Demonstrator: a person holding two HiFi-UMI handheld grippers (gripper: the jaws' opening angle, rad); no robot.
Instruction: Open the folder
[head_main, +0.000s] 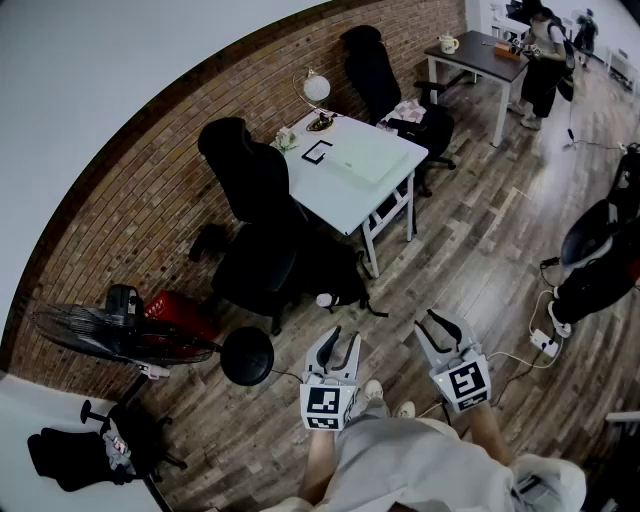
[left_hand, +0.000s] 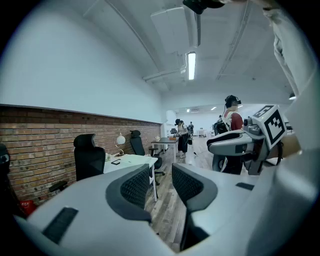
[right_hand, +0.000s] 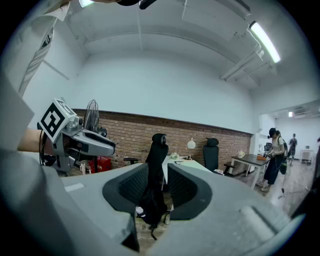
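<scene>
- The left gripper (left_hand: 161, 176) and right gripper (right_hand: 159, 175) are hovering near level, jaws moderately apart, gripping nothing, probably readying for the approach.
- The folder (head_main: 366, 160), seemingly the pale sheet, is lying flat on the white table (head_main: 335, 197), well apart from both.
- Black chairs (head_main: 250, 172) and a floor bag (head_main: 338, 278) are crowding the table's near side.

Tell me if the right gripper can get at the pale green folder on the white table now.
Probably not yet: the right gripper, open and empty, hangs over the wooden floor, well short of the white table where the pale green folder lies. Stepping closer looks unobstructed.
</scene>
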